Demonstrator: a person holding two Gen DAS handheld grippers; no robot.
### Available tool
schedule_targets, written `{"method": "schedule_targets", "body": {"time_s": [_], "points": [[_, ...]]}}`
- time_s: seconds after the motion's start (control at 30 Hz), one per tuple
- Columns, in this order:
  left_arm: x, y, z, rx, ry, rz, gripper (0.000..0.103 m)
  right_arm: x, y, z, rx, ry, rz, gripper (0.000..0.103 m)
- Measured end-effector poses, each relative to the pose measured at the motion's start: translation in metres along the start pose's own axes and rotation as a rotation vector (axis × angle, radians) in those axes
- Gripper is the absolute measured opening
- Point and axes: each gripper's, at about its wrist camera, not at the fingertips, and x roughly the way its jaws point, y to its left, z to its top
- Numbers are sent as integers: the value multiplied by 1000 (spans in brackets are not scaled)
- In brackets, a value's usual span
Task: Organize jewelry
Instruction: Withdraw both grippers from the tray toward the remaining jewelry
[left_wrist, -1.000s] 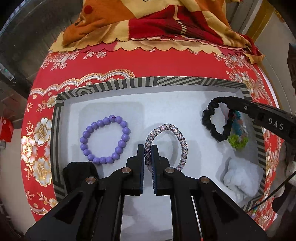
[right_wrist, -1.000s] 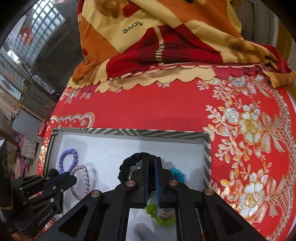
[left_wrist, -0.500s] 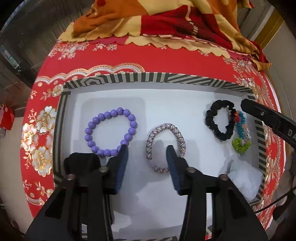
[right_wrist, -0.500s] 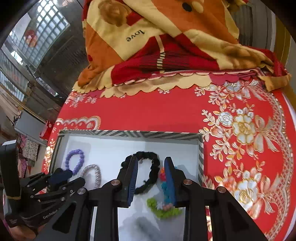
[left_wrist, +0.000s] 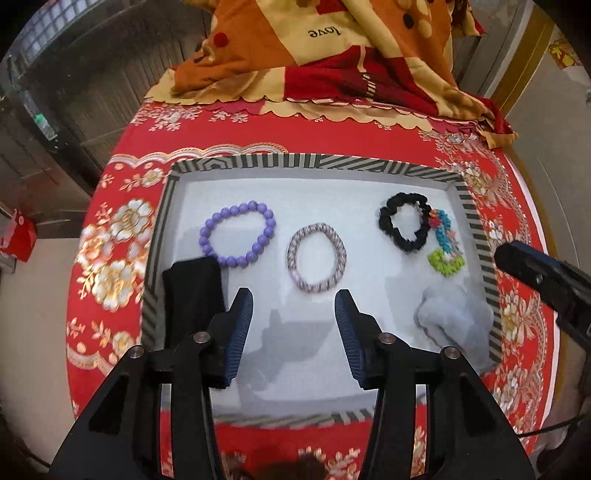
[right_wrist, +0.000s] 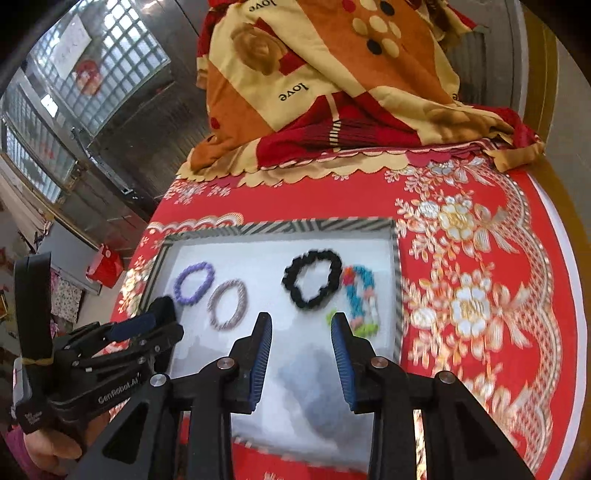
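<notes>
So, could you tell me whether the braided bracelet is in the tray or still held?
In the tray: the braided bracelet lies flat on the white lining, beyond the open left tool.

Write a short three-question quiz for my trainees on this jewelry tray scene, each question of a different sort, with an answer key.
1. True or false: the left hand-held gripper is clamped on the purple round-bead bracelet.
2. Multiple choice: which item touches the black ruffled fabric scrunchie? A) the purple round-bead bracelet B) the multicoloured woven band with a green end C) the pinkish-grey braided cord bracelet
3. Fill in: all four rings lie inside the white tray with a black-and-white ______ rim.

Key: 1 false: its jaws stand open and empty, having just been opening. 2 B. 3 striped.
</notes>
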Motion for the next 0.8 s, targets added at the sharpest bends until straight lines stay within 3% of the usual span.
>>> {"method": "schedule_targets", "body": {"time_s": [0.3,0.8], "points": [[-24,-3,-42,6,-6,5,46,-34,12,-50,11,-11,6,33],[-50,-9,-102,11,-7,25,46,-57,22,-111,19,-4,9,34]]}}
